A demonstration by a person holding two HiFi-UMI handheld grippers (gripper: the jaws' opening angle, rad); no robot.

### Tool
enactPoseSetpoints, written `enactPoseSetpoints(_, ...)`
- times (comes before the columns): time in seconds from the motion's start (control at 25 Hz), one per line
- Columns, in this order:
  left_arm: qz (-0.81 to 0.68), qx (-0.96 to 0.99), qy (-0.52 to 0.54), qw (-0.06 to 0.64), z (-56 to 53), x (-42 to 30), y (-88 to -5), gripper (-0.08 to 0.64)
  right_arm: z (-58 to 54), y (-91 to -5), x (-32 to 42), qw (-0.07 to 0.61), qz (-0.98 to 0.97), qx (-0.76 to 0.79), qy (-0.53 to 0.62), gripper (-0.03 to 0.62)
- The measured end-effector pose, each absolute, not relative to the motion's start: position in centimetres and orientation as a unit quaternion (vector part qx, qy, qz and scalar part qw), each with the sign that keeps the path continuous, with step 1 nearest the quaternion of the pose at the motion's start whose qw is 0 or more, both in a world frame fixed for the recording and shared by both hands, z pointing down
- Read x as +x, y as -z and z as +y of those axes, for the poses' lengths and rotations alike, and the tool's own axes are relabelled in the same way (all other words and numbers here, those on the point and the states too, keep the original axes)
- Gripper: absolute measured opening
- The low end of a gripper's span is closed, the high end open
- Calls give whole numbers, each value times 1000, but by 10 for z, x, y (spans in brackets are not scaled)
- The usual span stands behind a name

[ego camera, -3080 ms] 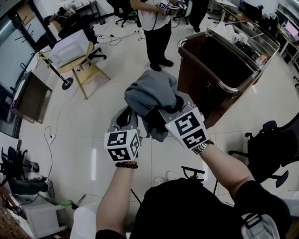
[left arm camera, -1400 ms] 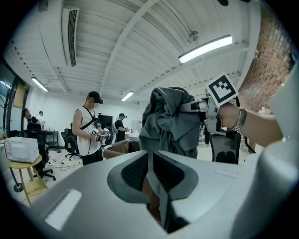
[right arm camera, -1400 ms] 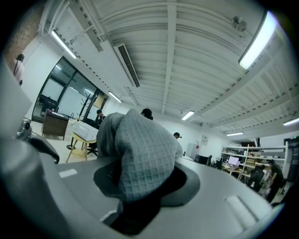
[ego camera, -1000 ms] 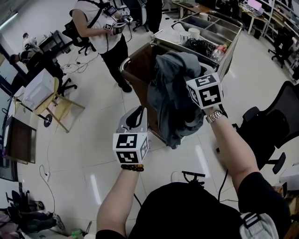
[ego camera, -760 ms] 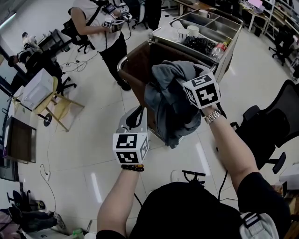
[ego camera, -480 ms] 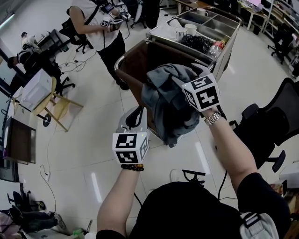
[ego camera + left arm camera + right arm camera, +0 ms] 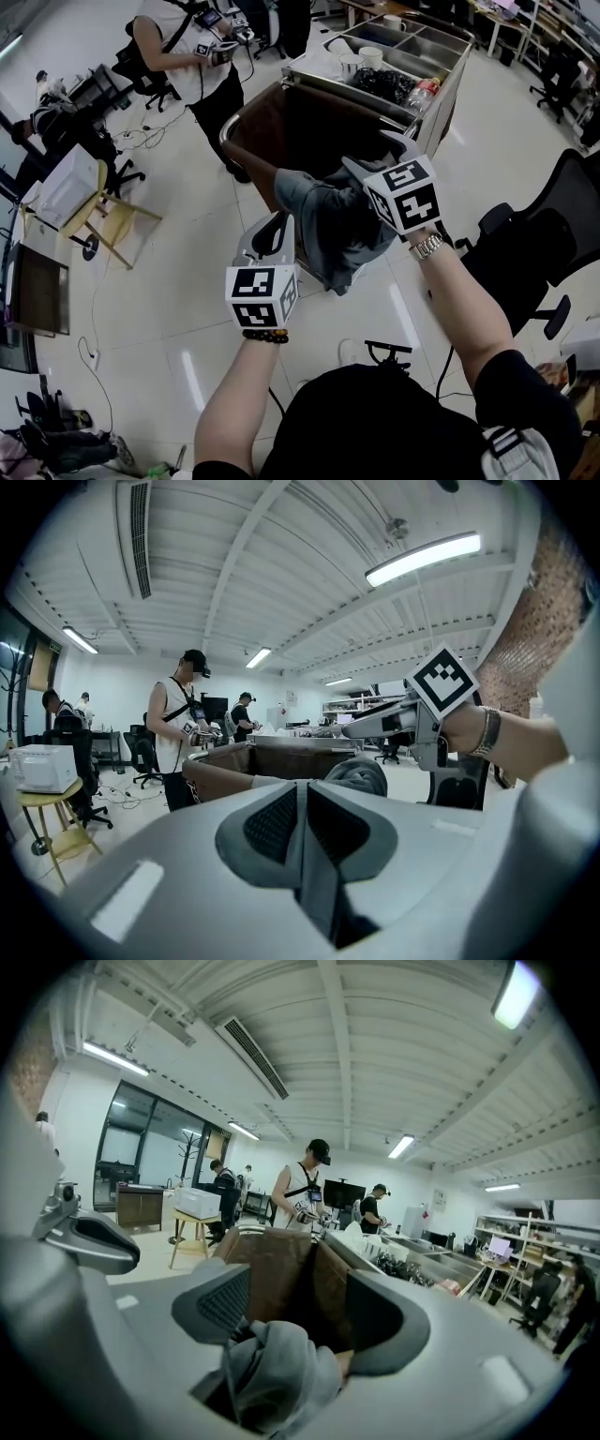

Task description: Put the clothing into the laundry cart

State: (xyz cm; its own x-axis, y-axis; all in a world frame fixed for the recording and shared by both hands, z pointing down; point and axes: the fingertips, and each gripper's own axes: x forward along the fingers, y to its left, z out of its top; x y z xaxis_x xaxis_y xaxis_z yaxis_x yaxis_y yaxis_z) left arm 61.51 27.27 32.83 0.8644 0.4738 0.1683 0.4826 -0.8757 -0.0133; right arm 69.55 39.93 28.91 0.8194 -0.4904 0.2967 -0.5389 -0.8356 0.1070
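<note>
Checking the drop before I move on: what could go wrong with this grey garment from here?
1. The grey garment lies across the near edge of the laundry cart, with much of it hanging outside, so it could slide to the floor.
2. A fold sits between the jaws of the right gripper, which are closing. Pulling away may drag the garment back out.

Glossy white tiled floor (image 7: 169, 281), brown laundry cart (image 7: 300, 131) standing on it, wooden stool (image 7: 117, 217) left, black office chair (image 7: 548, 239) right

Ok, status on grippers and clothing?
Left gripper shut, empty. Right gripper jaws closing, grey cloth garment loose between them. Garment hanging over brown laundry cart near rim. Nothing blocking.
</note>
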Motion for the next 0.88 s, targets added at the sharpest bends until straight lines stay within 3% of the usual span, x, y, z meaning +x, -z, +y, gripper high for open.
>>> enactPoseSetpoints(0.16,-253,-964,79,28,280,615,-327,25,403,-281,686,92,-269,952,-112,260)
enactPoseSetpoints(0.36,-259,-962,78,29,287,613,-325,25,405,-266,669,81,-258,960,-72,139)
enactPoseSetpoints(0.48,-269,-959,78,35,288,606,-320,25,401,-257,651,82,-247,964,-50,102)
enactPoseSetpoints(0.88,-309,-949,56,38,279,549,-295,25,363,-259,567,100,-237,966,-38,63)
